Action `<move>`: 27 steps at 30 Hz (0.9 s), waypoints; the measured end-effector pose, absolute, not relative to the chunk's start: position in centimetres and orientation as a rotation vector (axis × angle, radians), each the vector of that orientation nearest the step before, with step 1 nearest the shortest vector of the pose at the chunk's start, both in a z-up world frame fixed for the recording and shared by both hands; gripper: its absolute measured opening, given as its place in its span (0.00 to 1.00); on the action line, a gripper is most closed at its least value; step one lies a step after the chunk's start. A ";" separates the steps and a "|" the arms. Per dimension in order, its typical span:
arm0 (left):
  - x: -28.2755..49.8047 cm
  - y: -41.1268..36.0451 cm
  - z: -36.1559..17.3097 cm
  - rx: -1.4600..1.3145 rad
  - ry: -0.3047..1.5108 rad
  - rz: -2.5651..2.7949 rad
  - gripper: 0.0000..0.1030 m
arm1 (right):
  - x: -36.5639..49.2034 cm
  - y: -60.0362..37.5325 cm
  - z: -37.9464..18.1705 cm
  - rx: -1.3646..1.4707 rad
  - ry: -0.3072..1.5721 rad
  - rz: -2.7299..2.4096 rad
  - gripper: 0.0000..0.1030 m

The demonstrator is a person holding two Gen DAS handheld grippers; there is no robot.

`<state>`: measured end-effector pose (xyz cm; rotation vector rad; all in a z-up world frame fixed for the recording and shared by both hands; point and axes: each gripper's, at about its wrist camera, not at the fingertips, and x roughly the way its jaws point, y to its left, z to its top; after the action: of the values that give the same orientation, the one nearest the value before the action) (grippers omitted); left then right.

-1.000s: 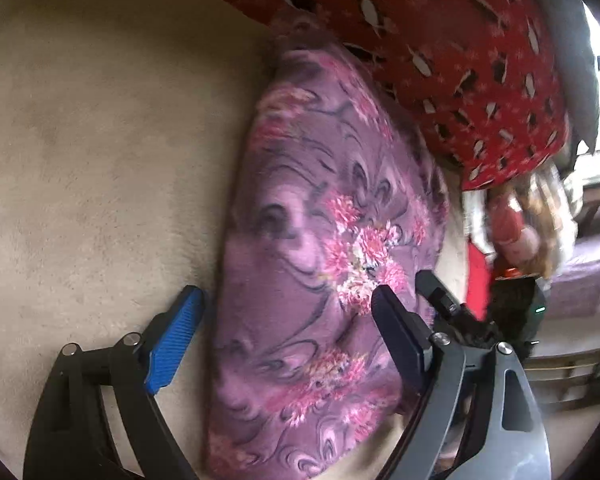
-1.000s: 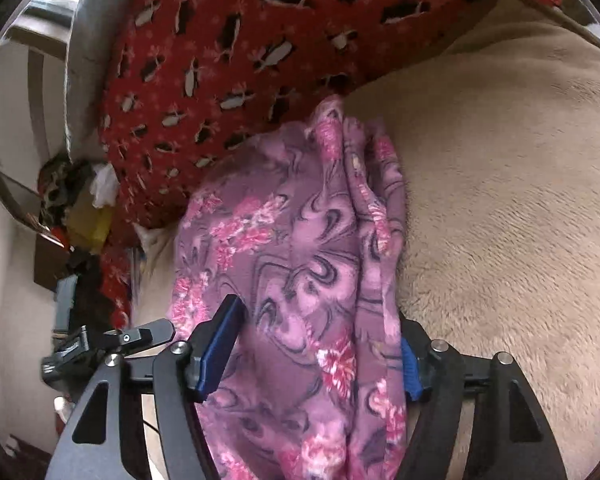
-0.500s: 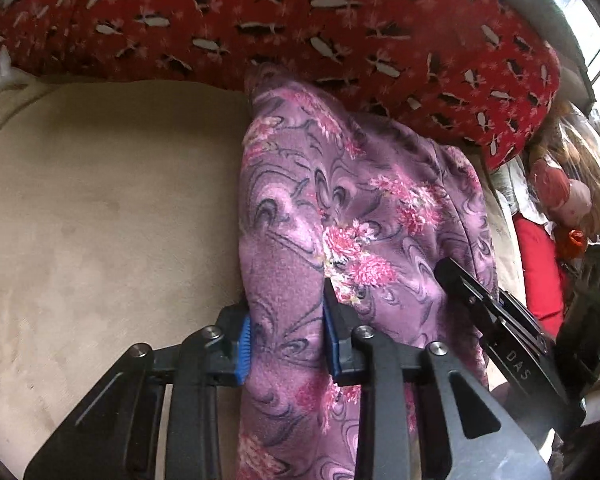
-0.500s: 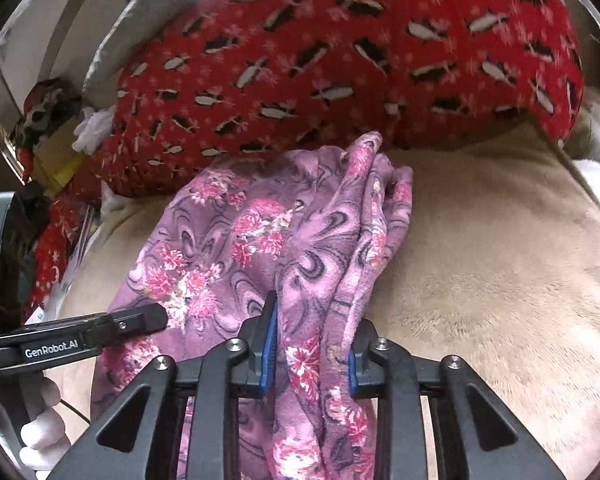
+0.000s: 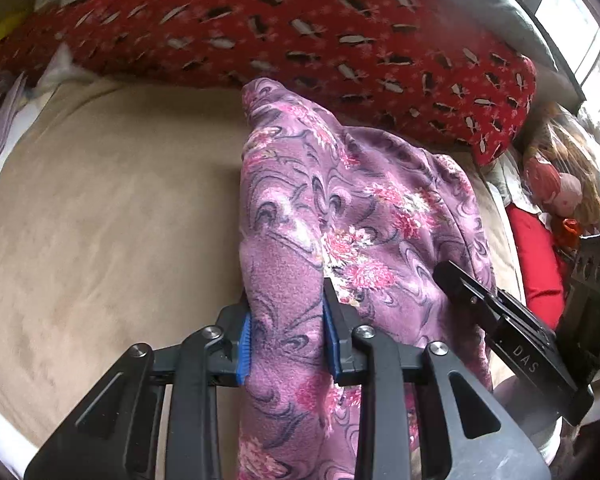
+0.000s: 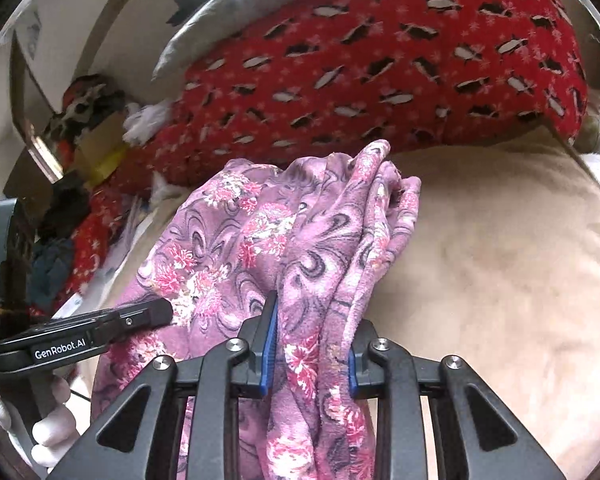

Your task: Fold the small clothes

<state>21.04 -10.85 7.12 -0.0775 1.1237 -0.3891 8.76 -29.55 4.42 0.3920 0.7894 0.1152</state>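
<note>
Both my claws pinch the purple floral garment (image 5: pixel 352 216).

My left gripper (image 5: pixel 287 334) and right gripper (image 6: pixel 311 354) each clamp a bunched fold between blue pads, the cloth trailing over the beige blanket (image 5: pixel 112 216), its far end against the red patterned pillow (image 6: pixel 380 68).

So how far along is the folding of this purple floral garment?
Early. Done: both grippers have a grip, the left gripper and right gripper each shut on a bunched edge of the purple floral garment. In hand: it hangs gathered above the beige blanket. Left: spreading it flat and making every fold.
</note>
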 end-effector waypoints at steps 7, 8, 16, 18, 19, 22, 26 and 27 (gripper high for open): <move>19.2 -6.0 -0.3 -0.172 1.361 -0.327 0.36 | 6.8 -26.8 -2.4 0.472 1.016 0.120 0.28; 19.0 -5.3 -0.8 -0.201 1.373 -0.331 0.39 | 6.4 -27.1 -2.9 0.500 1.020 0.120 0.31; 20.8 -4.7 3.0 -0.309 1.258 -0.388 0.40 | 6.9 -31.2 1.9 0.604 0.818 0.068 0.36; 21.7 -6.0 3.6 -0.277 1.225 -0.394 0.40 | 7.9 -30.4 2.7 0.569 0.771 0.104 0.35; 22.2 -6.8 3.7 -0.253 1.211 -0.393 0.40 | 8.7 -29.7 2.9 0.537 0.755 0.128 0.35; 24.4 -9.5 2.6 -0.156 1.206 -0.347 0.44 | 11.1 -28.5 1.8 0.461 0.772 0.124 0.30; 26.6 -10.4 -1.1 -0.063 1.251 -0.272 0.64 | 14.2 -29.4 -3.4 0.387 0.938 -0.006 0.05; 26.6 -9.9 -1.7 -0.082 1.264 -0.270 0.69 | 14.1 -29.8 -3.9 0.402 0.910 0.012 0.03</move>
<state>26.62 -9.93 -1.67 -0.0824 1.2636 -0.2697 14.11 -29.77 -3.88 0.4018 0.9098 0.0119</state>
